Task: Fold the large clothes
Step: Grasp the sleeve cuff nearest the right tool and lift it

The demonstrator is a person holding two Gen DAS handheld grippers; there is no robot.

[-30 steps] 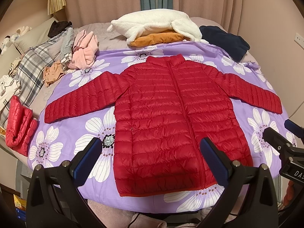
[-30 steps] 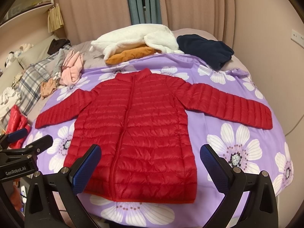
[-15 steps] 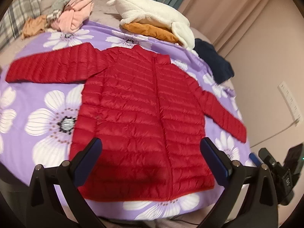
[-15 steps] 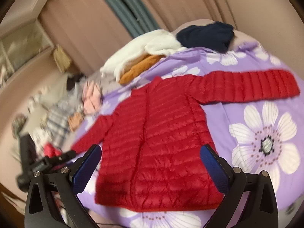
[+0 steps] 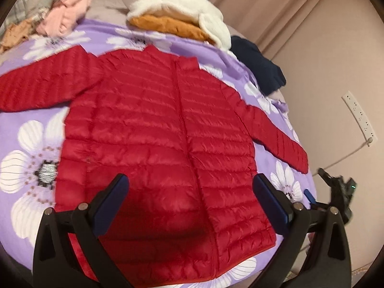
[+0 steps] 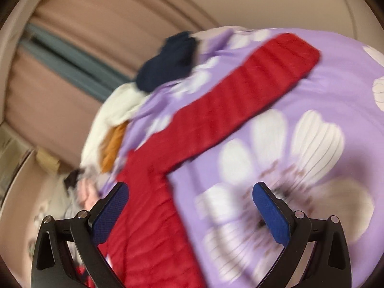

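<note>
While both of my grippers hang above the bed with nothing in them, the red puffer jacket lies flat and zipped on the purple flowered bedspread, front up, collar toward the far pile of clothes, both sleeves stretched out to the sides. My left gripper hovers over the hem with its jaws spread wide and empty; my right gripper is likewise wide open, looking along the right sleeve, whose cuff lies near the bed's edge. No fold looks started, so I judge the first sleeve fold is the step in hand. What worries me is the fabric: quilted shell like this probably slips, and a shallow pinch on the cuff could let it slide out partway across the body. The right wrist view is heavily blurred, so I cannot judge how high I am above the sleeve; closing too low could catch the bedspread along with it and drag the whole jacket askew. The white fleece and navy garment lie just beyond the collar and shoulder, and a wide sweep could snag them.
</note>
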